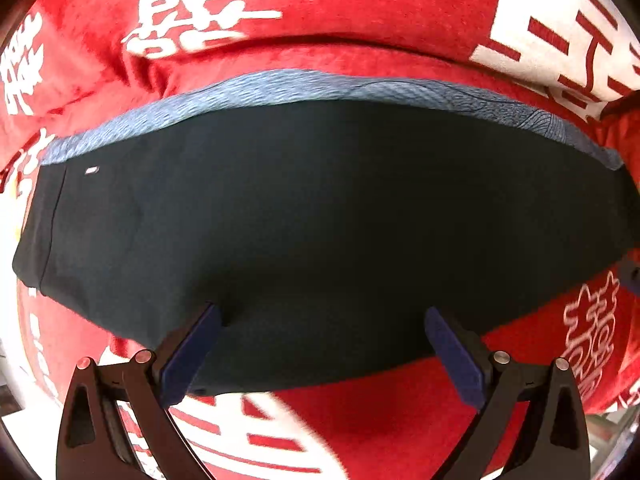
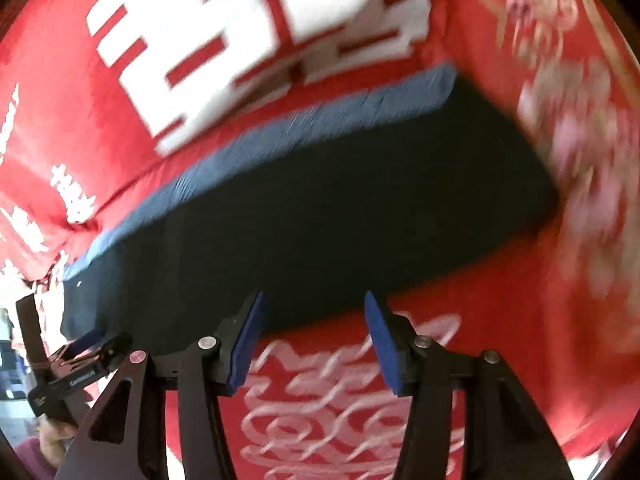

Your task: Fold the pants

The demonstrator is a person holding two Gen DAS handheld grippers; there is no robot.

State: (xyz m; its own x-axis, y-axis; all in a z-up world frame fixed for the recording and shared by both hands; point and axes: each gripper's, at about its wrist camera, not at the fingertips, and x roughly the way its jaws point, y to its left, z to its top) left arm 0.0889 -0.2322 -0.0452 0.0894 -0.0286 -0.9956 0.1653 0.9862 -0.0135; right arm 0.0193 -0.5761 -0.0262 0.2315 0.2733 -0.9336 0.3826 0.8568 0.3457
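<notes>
The dark navy pants [image 1: 320, 216] lie folded flat on the red blanket [image 1: 360, 8], with a lighter blue patterned strip [image 1: 280, 88] showing along their far edge. My left gripper [image 1: 322, 316] is open, its blue pads over the near edge of the pants, holding nothing. In the right wrist view the pants [image 2: 320, 208] lie ahead, blurred. My right gripper [image 2: 314, 304] is open and empty at their near edge. The left gripper [image 2: 86, 340] shows at the lower left of that view.
The red blanket with large white characters [image 2: 248, 28] covers the whole surface under the pants. It is creased and raised behind the pants [image 1: 168, 68]. A person's sleeve [image 2: 36, 452] shows at the bottom left of the right wrist view.
</notes>
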